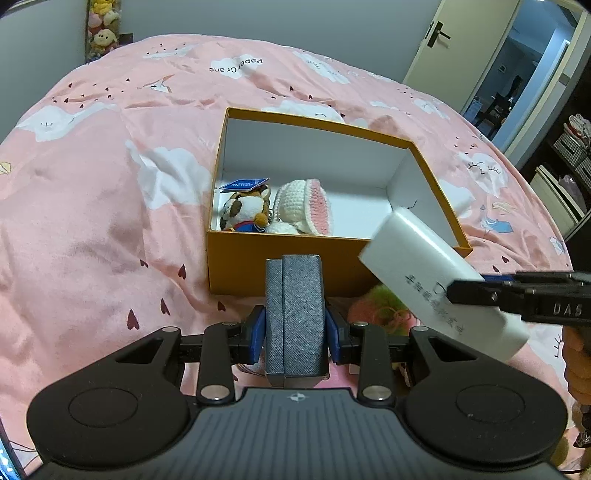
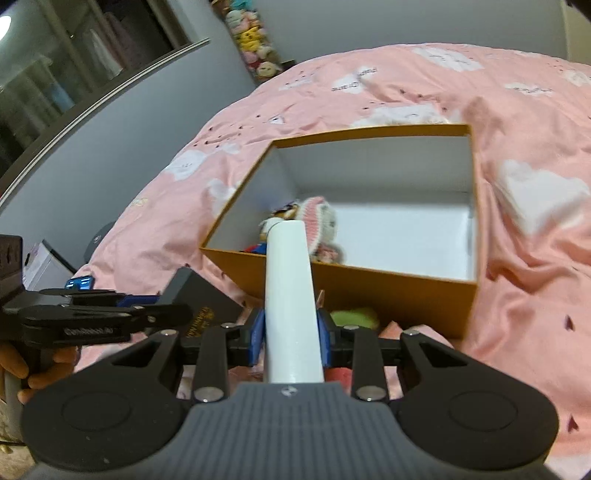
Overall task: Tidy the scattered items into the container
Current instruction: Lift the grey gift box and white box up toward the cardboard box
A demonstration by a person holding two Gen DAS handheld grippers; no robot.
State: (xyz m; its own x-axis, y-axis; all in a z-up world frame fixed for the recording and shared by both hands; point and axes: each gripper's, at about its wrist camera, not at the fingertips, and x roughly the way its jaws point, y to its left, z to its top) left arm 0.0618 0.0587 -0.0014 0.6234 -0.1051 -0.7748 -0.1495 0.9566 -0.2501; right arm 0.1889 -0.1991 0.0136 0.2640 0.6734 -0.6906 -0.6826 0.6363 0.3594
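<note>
Gripping two things at once, I am holding one in each hand above the pink bedspread printed with white clouds [image 1: 92, 177]. My left gripper [image 1: 295, 330] is clamping a grey textured rectangular case [image 1: 295, 314], its blue pads pressing both long sides, the case standing upright just in front of the near wall of the one open orange cardboard box with a white lining [image 1: 240, 262]. My right gripper [image 2: 291, 332] is squeezing a white smooth rounded block with dark printed characters [image 1: 436, 273]; seen from the left wrist, that block is tilting over the box's near right corner.

Inside the box I am counting two soft toys, both lying in the near left corner and touching: one small plush tiger figure in a blue outfit with a blue tag [image 1: 245, 208] and one crocheted cream-and-pink knitted piece [image 1: 304, 208]. The remaining floor of the box is showing white.

On the bedspread just outside the near wall, one fuzzy green-and-pink plush item [image 1: 384, 308] is lying partly hidden behind my grippers. One column of stacked plush toys [image 1: 103, 29] is standing against the far wall.
</note>
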